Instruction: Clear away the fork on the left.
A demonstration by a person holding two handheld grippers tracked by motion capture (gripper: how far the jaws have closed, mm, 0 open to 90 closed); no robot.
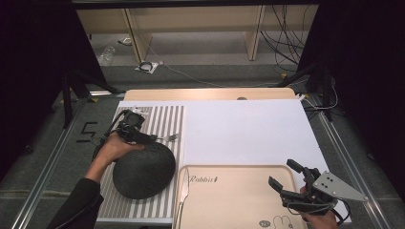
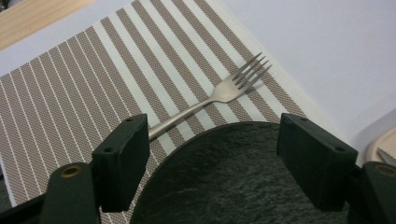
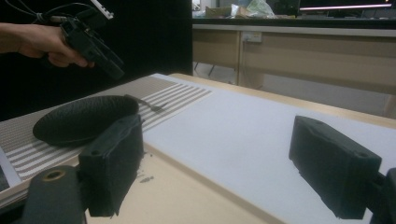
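A round black plate [image 1: 143, 172] lies on a striped placemat [image 1: 165, 117] at the left of the table. A metal fork [image 1: 170, 138] rests on the mat just beyond the plate's far edge, tines pointing right. My left gripper [image 1: 138, 131] hovers over the plate's far rim, open, with nothing between its fingers. In the left gripper view the plate [image 2: 233, 182] sits below the spread jaws of the left gripper [image 2: 212, 135] and the fork [image 2: 219, 93] lies ahead. My right gripper [image 1: 285, 174] is open over the wooden tray [image 1: 234, 200], holding nothing.
A knife [image 1: 184, 191] lies along the tray's left edge. A white sheet [image 1: 248, 129] covers the middle and right of the table. In the right gripper view the plate [image 3: 84, 119] and the left gripper [image 3: 93, 46] show beyond the right gripper [image 3: 215, 154].
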